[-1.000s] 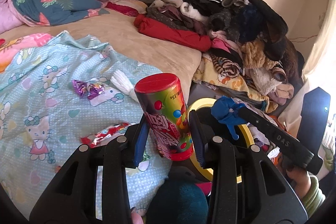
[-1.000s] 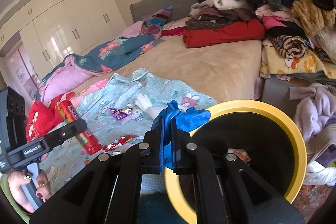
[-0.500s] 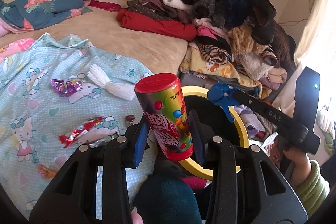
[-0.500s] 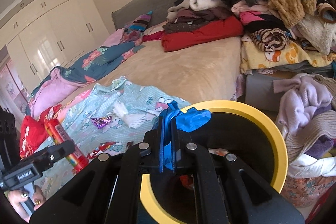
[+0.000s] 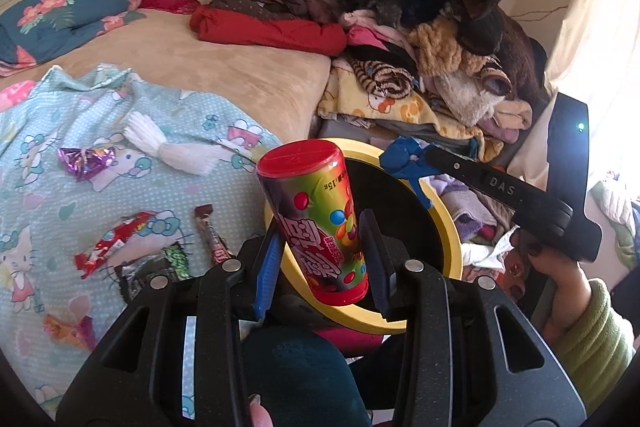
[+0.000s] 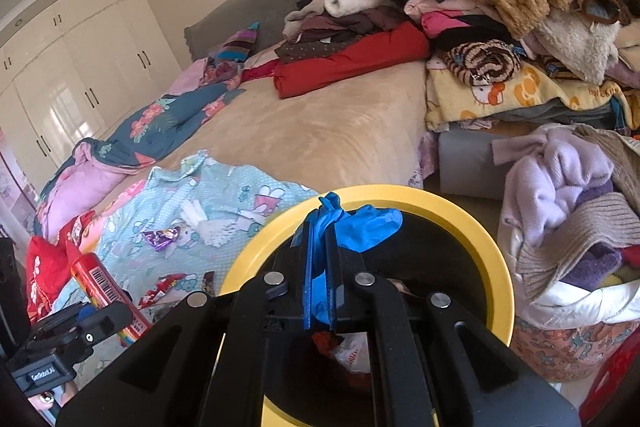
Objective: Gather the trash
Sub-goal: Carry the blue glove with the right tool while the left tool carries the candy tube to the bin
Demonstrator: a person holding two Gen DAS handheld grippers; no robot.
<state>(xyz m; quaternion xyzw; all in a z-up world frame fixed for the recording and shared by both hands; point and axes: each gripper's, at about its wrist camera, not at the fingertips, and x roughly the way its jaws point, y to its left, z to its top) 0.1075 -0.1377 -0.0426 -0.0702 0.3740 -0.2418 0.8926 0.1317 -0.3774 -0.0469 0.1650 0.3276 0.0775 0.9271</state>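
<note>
candy tube (image 5: 320, 223) label, barcode side (image 6: 105, 285) opposite

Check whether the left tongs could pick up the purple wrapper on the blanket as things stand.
Probably not yet: the left tongs are shut on the candy tube over the yellow bin. Nothing covers the purple wrapper.

Left gripper (image 5: 324, 259): my fingers clamp the candy tube (image 5: 316, 223), tilted, over the yellow bin rim (image 5: 448, 223).
Right gripper (image 5: 404, 157): pinches a blue glove (image 5: 400, 159) above the bin.
Blanket (image 5: 40, 187): scattered wrappers (image 5: 112, 243).
</note>
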